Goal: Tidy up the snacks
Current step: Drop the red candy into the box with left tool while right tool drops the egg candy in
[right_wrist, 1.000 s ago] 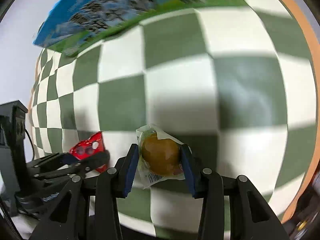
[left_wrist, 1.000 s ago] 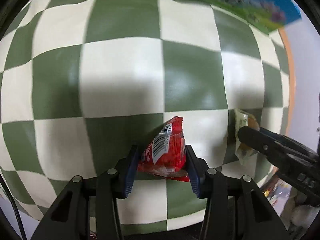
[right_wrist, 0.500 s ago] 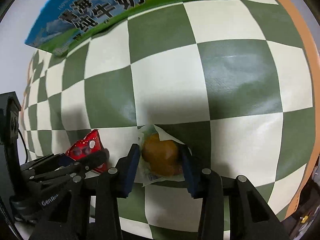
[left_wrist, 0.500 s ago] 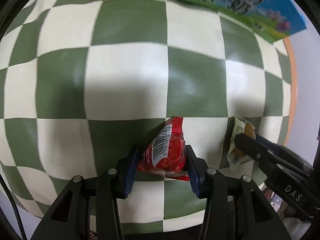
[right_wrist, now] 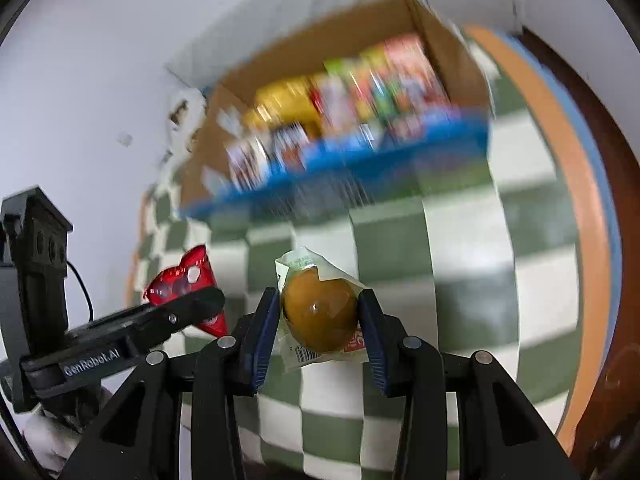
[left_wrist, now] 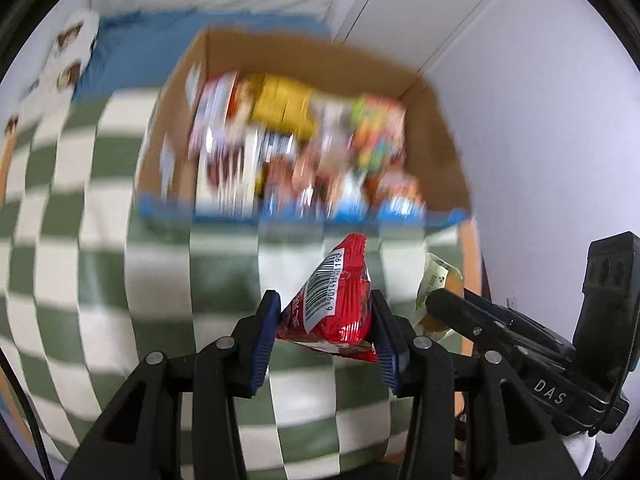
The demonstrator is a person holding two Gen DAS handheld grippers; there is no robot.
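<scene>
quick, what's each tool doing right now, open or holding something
Left tool: closed on the red snack packet, held off the checkered cloth.
Right tool: closed on the clear-wrapped brown egg, also lifted.

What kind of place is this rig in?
Probably a home room: a green-and-white checkered tablecloth on a table against plain white walls, with an open cardboard box of snack packets on it.

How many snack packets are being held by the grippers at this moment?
2. The red foil packet with a barcode is clamped in the left gripper. The clear packet with a brown egg is clamped in the right gripper.
</scene>
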